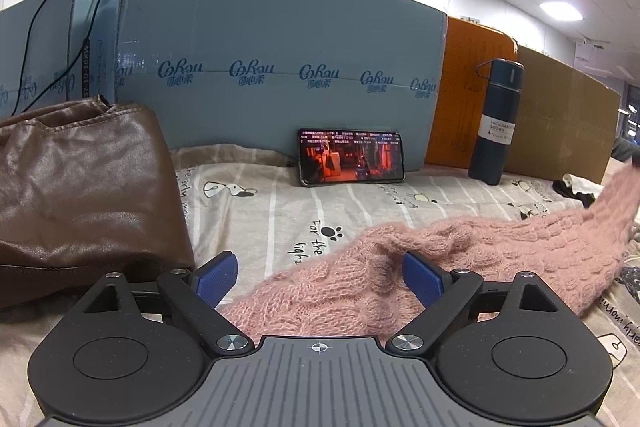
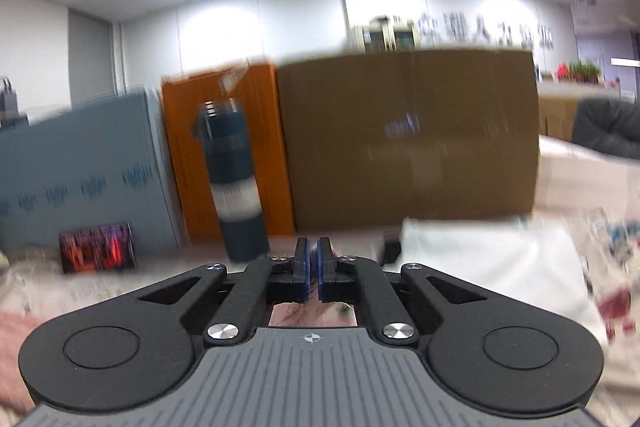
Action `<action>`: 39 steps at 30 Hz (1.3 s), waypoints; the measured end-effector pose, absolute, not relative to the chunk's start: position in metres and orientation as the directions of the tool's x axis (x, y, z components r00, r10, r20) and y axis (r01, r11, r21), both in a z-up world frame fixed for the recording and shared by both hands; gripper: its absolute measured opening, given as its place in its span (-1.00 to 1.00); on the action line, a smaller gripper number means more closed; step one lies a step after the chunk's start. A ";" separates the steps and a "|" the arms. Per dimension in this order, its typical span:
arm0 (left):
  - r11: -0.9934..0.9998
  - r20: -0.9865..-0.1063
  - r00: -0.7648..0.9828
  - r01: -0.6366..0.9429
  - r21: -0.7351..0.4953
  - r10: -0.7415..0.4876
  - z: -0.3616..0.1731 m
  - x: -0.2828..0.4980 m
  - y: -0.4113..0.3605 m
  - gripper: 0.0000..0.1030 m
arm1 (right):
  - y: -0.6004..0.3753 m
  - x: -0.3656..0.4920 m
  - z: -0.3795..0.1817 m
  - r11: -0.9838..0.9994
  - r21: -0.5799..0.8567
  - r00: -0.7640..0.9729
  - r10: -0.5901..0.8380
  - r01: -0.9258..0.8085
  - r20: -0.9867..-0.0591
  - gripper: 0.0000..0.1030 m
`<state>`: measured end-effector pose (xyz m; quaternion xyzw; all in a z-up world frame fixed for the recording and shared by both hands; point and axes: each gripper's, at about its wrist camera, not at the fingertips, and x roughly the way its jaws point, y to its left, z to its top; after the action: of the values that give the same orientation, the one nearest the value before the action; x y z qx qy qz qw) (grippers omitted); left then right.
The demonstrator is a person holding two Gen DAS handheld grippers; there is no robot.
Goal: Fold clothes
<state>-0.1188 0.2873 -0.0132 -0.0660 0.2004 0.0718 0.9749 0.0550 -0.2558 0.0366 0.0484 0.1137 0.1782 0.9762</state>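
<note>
A pink cable-knit sweater is lying across the printed, striped bedsheet, one sleeve rising off to the right. The left gripper is hovering with its blue-padded fingers spread wide over the knit. The right gripper is showing its fingers closed together; whether pink knit is pinched between them is unclear.

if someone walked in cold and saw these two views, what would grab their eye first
Probably the fuzzy pink knit sweater, sprawled over the cartoon-print sheet and rising toward the right edge, with the left gripper open around its near part. Next, the lit phone propped against the blue-grey box, and the dark flask standing to its right.
</note>
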 end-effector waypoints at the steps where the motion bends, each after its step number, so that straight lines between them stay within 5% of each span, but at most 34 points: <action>1: 0.981 -0.401 0.909 -0.167 -0.102 0.113 -0.013 -0.119 0.288 0.78 | -0.252 0.057 0.043 0.929 0.137 0.913 0.365 -0.344 -0.182 -0.93; 4: 0.980 -0.401 0.909 -0.169 -0.106 0.114 -0.014 -0.119 0.289 0.78 | -0.239 0.067 0.048 0.941 0.098 0.922 0.338 -0.325 -0.188 -0.94; 15: 0.980 -0.403 0.909 -0.167 -0.109 0.110 -0.013 -0.119 0.289 0.78 | -0.246 0.100 -0.020 0.982 -0.017 0.885 0.160 -0.186 -0.438 -0.94; 19: 0.979 -0.404 0.908 -0.171 -0.112 0.113 -0.013 -0.119 0.288 0.78 | -0.260 0.097 -0.017 0.987 0.056 0.882 0.159 -0.149 -0.444 -0.89; 23: 0.979 -0.403 0.908 -0.171 -0.113 0.113 -0.013 -0.119 0.288 0.79 | -0.272 0.085 -0.012 0.976 0.170 0.880 0.199 -0.137 -0.432 -0.43; 31: 0.979 -0.393 0.912 -0.170 -0.109 0.115 -0.012 -0.121 0.287 0.86 | -0.301 0.070 -0.015 0.915 0.386 0.842 0.298 -0.117 -0.451 -0.38; 39: 0.979 -0.391 0.913 -0.171 -0.112 0.115 -0.012 -0.121 0.288 0.87 | -0.316 0.071 -0.022 0.834 0.534 0.822 0.398 -0.138 -0.408 -0.10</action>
<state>-0.1211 0.2879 -0.0116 -0.0720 0.1952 0.0733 0.9754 0.0705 -0.3156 -0.0218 0.2489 0.2608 0.1453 0.9214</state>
